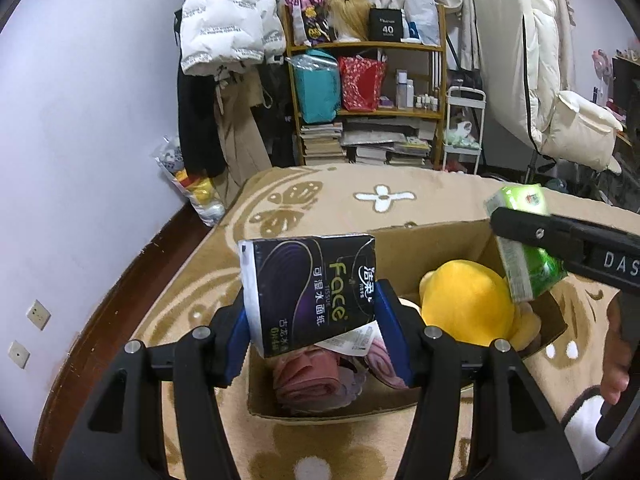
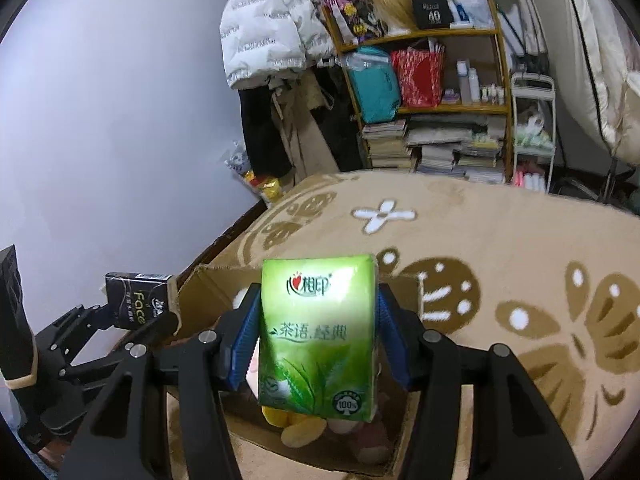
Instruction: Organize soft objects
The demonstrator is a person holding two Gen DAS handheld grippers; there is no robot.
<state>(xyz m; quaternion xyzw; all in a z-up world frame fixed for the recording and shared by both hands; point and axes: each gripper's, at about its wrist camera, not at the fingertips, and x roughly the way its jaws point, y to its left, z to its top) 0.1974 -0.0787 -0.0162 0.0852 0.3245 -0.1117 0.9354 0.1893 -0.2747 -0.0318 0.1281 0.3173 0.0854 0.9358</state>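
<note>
Left gripper (image 1: 316,320) up close, blue pads clamped on both sides of the black tissue pack (image 1: 310,294), which stands tilted, long axis running up and away from the camera, its print upside down in this view. Right below it sits the open cardboard box (image 1: 436,240), and the pack hangs over the box's near-left end. Inside: pink folded cloth (image 1: 308,380) at the near end, a yellow plush toy (image 1: 466,306) further right.

Over on the right wrist view, the right gripper (image 2: 318,334) has its pads pressed against the flanks of the green tissue pack (image 2: 318,332), held upright, long axis vertical, printed face to the camera, top edge pointing up. It's above the box too, though whether it clears the rim is hard to call with the motion blur. Beyond the box, the tan flowered blanket (image 1: 400,188) spreads back to a wooden shelf (image 1: 366,46) of bags and stacked books.
</note>
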